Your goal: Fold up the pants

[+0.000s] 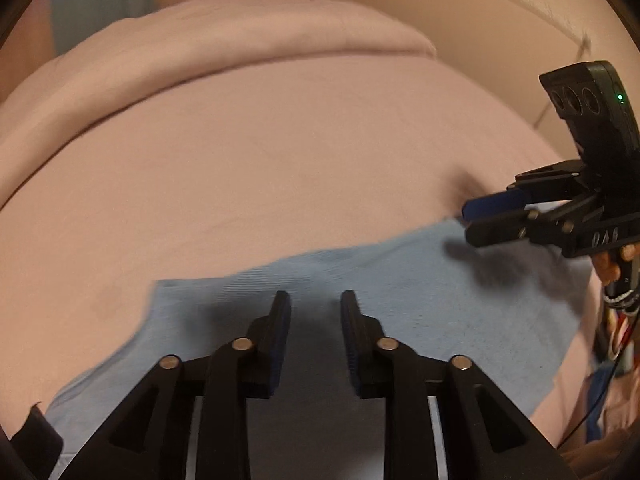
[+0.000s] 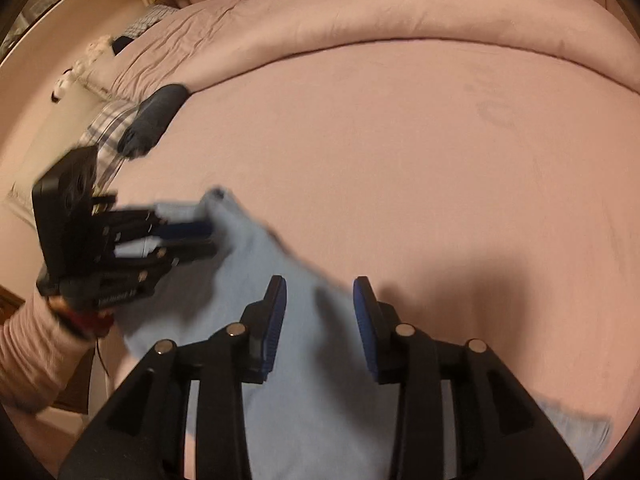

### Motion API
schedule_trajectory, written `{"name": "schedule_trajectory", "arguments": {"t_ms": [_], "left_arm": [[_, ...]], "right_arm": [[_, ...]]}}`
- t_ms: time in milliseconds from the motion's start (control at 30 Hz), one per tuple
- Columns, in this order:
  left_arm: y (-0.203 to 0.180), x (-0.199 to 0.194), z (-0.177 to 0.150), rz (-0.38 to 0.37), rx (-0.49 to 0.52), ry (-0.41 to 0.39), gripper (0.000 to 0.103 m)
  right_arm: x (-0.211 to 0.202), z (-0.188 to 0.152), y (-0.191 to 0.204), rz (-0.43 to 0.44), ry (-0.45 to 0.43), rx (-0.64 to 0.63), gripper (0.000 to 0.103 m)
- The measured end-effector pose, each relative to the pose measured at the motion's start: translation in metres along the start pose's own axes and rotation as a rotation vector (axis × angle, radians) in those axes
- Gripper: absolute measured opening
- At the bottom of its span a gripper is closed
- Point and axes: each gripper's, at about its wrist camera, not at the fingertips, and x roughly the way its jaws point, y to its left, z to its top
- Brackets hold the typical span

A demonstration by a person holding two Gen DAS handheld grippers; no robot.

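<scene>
Light blue pants (image 1: 360,280) lie flat on a pink bed sheet (image 1: 260,152). My left gripper (image 1: 315,300) is open and empty, hovering over the pants near their far edge. My right gripper (image 1: 466,216) shows at the right of the left wrist view, above the pants' far right corner, its jaws a little apart. In the right wrist view the pants (image 2: 304,320) spread below my open, empty right gripper (image 2: 320,284). The left gripper (image 2: 212,240) is at the left, blurred, over a raised corner of the pants; whether it touches the cloth is unclear.
A rolled pink duvet (image 2: 400,12) runs along the far side of the bed. A dark folded garment (image 2: 156,116) and plaid cloth (image 2: 108,120) lie at the bed's far left. Bare pink sheet (image 2: 400,160) stretches beyond the pants.
</scene>
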Motion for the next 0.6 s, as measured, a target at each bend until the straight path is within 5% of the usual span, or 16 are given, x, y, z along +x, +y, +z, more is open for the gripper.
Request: {"name": "schedule_trajectory", "arguments": {"t_ms": [67, 100, 167, 233, 300, 333, 433, 600], "left_arm": [[-0.010, 0.023, 0.000, 0.039, 0.000, 0.057, 0.030], [-0.013, 0.025, 0.001, 0.061, -0.003, 0.042, 0.032], [-0.010, 0.024, 0.008, 0.070, -0.042, 0.057, 0.032], [-0.017, 0.018, 0.012, 0.063, -0.065, 0.061, 0.032], [-0.030, 0.002, 0.011, 0.051, -0.042, 0.033, 0.032], [-0.032, 0.001, 0.016, 0.042, -0.036, 0.023, 0.036], [-0.049, -0.012, 0.015, -0.020, -0.048, -0.006, 0.050], [-0.079, -0.012, 0.018, -0.114, -0.069, -0.036, 0.056]], "right_arm": [[0.014, -0.019, -0.016, -0.078, 0.051, 0.012, 0.029], [0.024, -0.026, -0.028, -0.118, 0.068, 0.032, 0.016], [0.021, -0.025, -0.047, -0.074, 0.004, 0.141, 0.010], [0.000, -0.028, -0.062, -0.044, -0.072, 0.290, 0.019], [-0.039, -0.045, -0.058, -0.068, -0.181, 0.305, 0.052], [-0.055, -0.055, -0.058, -0.058, -0.222, 0.314, 0.057], [-0.106, -0.102, -0.066, -0.056, -0.308, 0.374, 0.058], [-0.167, -0.185, -0.081, -0.149, -0.407, 0.531, 0.060]]}}
